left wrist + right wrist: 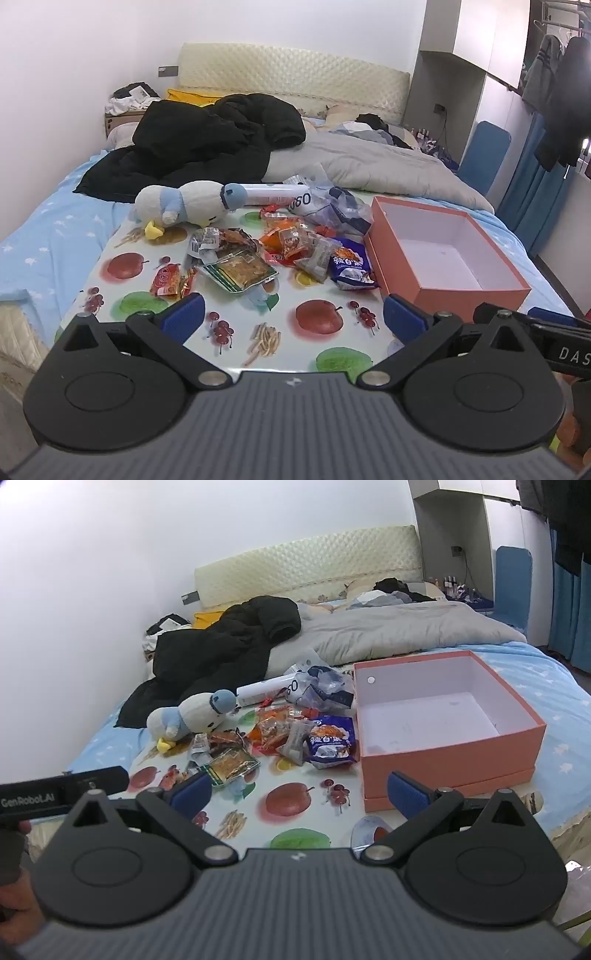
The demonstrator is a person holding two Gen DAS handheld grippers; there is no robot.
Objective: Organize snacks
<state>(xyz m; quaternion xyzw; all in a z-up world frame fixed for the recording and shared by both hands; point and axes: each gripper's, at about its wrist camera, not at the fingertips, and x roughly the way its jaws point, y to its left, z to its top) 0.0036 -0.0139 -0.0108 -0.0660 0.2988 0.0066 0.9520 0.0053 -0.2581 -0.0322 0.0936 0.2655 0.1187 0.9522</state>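
A heap of snack packets (273, 251) (280, 734) lies on a fruit-patterned mat (236, 332) (295, 812) spread on the bed. In it are a blue packet (349, 266) (330, 740), a green-edged packet (242, 273) (231, 762) and a small red packet (168, 282). An orange box (454, 291) (447, 764) with a white inside stands open and empty to the right of the heap. My left gripper (293, 319) hangs open above the mat's near part, short of the snacks. My right gripper (299, 795) is open too, nothing between its fingers, near the box's front corner.
A plush duck (184, 206) (192, 718) lies at the mat's far left. A white tube (277, 194) (264, 692) and a clear plastic bag (336, 206) (321, 686) sit behind the snacks. A black jacket (199, 144) and grey quilt (373, 162) cover the bed's far half.
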